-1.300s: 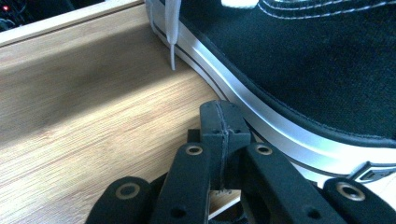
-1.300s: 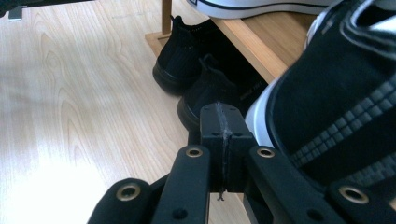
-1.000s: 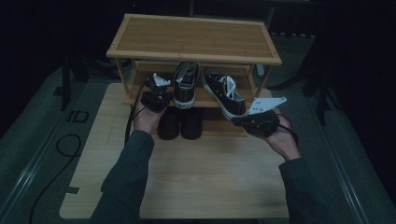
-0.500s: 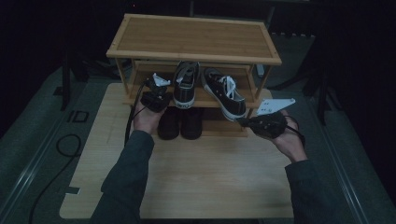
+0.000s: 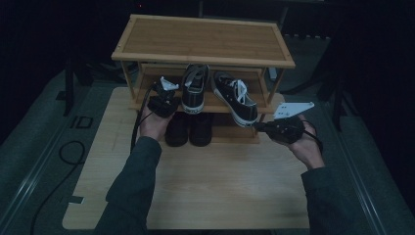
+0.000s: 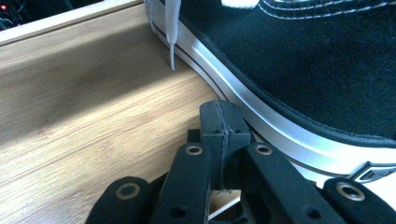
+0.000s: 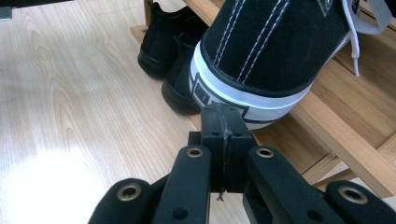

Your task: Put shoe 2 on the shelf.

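Dark surroundings frame a wooden tabletop (image 5: 205, 186) bearing a shoe rack (image 5: 203, 41). Left gripper (image 5: 164, 100) and right gripper (image 5: 259, 127), jaws pressed together and empty, nudge two black sneakers (image 5: 236, 98); judged best pushed gently, squaring heels with the shelf's front edge.

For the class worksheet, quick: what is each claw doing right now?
Left claw: closed, holding nothing, tips against the sneaker sole.
Right claw: closed, holding nothing, at the heel of the other sneaker.
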Motion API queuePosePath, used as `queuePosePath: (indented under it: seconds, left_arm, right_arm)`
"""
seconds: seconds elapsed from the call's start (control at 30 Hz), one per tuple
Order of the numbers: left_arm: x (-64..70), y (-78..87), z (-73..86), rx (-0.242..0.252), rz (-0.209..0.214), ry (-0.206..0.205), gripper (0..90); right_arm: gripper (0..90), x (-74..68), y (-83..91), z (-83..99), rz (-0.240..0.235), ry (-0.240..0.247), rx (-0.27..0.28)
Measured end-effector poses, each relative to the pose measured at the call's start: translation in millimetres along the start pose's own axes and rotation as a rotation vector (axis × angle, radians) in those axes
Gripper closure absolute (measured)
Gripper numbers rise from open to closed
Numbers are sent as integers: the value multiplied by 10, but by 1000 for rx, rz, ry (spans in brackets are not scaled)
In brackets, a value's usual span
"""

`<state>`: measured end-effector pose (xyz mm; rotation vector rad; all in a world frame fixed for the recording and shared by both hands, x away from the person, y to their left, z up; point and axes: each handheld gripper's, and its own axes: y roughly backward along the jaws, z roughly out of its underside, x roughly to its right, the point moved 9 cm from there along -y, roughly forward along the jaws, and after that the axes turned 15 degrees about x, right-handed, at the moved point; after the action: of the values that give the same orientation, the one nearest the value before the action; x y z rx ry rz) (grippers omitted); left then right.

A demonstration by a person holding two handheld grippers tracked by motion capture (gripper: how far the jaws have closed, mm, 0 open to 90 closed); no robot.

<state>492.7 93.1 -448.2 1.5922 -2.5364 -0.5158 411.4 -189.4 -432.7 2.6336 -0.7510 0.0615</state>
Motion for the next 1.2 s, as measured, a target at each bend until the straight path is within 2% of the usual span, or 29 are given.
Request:
queuePosePath:
  seconds: [0.2,0.53,0.93,1.07,1.2]
  left_arm:
    - [2,0,1,0,1,-10,900]
    - [4,1,0,-1,-4,-15,900]
    - [-2,-6,-15,-11,-6,21,900]
    - [2,-26,-17,-3,-14,16,900]
    - [0,-36,-17,6,-17,19,900]
  right_arm:
    - [900,-8,-6,-23,7,4,8]
    - [900,-31,-46,-51,-10,-4,27]
    - [900,-42,-63,-13,-17,-27,39]
    - [900,-45,-63,-12,-19,-23,39]
    - [900,-83,-95,5,-42,-10,30]
